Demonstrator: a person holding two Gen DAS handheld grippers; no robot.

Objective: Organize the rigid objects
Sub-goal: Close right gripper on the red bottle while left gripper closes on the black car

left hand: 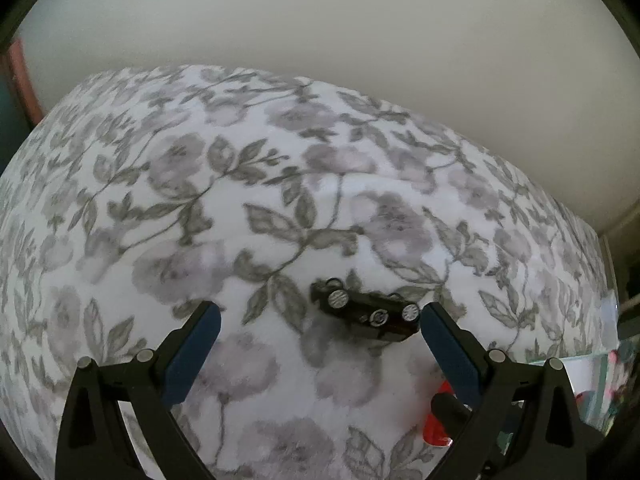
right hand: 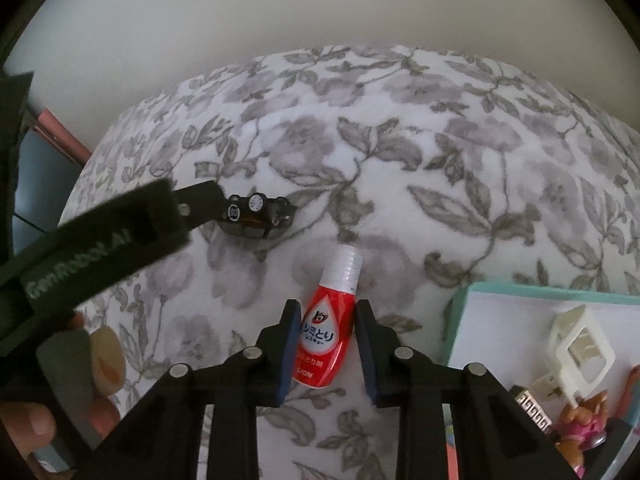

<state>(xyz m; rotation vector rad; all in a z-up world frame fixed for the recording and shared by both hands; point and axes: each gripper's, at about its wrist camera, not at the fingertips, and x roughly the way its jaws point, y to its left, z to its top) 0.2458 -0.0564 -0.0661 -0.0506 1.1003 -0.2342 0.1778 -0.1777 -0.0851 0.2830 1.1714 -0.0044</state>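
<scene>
Straddling the red bottle [right hand: 330, 326] on the floral bed [right hand: 400, 168], the right tool [right hand: 328, 344] is spread, not yet clamped; closing is needed next. The left tool [left hand: 320, 320] is released beside the overturned toy car [left hand: 366, 312].

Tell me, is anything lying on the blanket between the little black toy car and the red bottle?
Nothing: in the right wrist view only bare floral blanket separates the overturned toy car from the red bottle.

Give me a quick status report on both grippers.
Left gripper open, black toy car upside down by its right fingertip. Right gripper open, straddling red plastic bottle lying on floral cloth. Teal-rimmed tray right; path clear.
</scene>
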